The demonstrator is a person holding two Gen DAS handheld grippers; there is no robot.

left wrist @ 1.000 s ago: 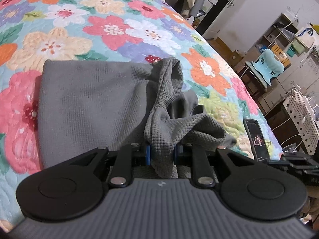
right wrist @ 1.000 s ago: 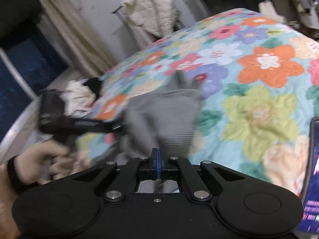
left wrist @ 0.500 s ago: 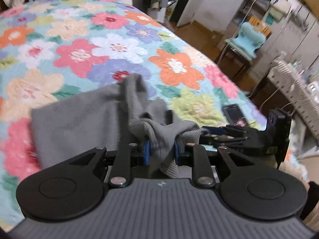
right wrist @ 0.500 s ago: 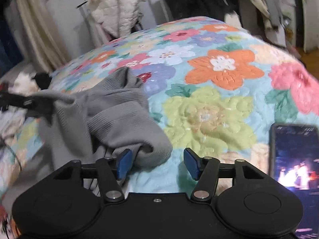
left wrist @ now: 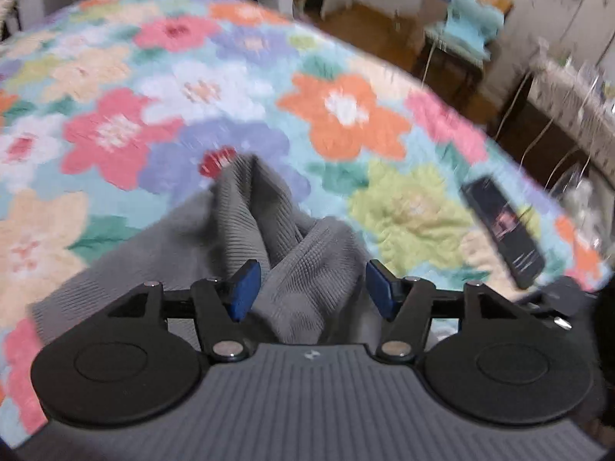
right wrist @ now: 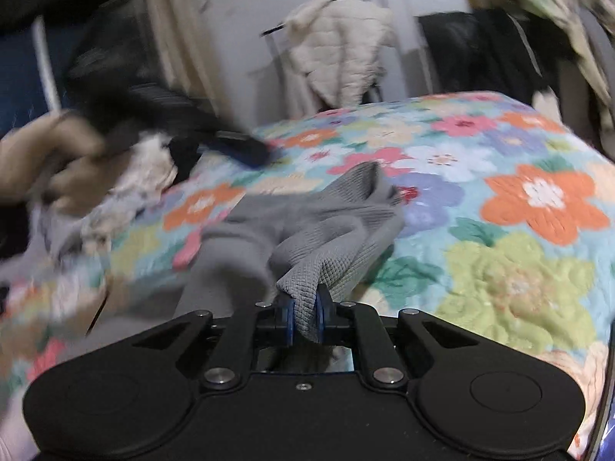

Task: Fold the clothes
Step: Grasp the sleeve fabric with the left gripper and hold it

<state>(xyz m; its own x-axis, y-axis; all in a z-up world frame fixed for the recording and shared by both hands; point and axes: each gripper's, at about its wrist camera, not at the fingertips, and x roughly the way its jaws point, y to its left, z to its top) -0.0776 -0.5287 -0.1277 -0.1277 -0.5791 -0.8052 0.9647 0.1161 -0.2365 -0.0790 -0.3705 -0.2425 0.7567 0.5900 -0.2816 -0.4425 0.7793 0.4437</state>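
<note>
A grey waffle-knit garment point(left wrist: 269, 211) lies bunched on the flowered quilt point(left wrist: 346, 107) of a bed. My left gripper point(left wrist: 311, 284) is open and its jaws are still opening. A fold of the grey cloth lies between the blue pads point(left wrist: 244, 288) without either one pressing on it. In the right wrist view the garment point(right wrist: 326, 215) rises in a ridge toward my right gripper point(right wrist: 305, 315), whose jaws are closing and pinch a corner of the cloth. The left gripper point(right wrist: 230, 142) shows there as a blur at the left, held by a hand point(right wrist: 50, 161).
A phone point(left wrist: 503, 230) with a lit screen lies on the quilt to the right of the garment. Beyond the bed stand a chair with a light-blue cushion point(left wrist: 465, 27) and a cluttered desk point(left wrist: 569, 88). A cream quilted jacket point(right wrist: 342, 50) hangs behind the bed.
The left gripper has let go of the grey fold and spread its jaws while swinging sideways. The right gripper, open half a second ago, has closed on a corner of the cloth.
</note>
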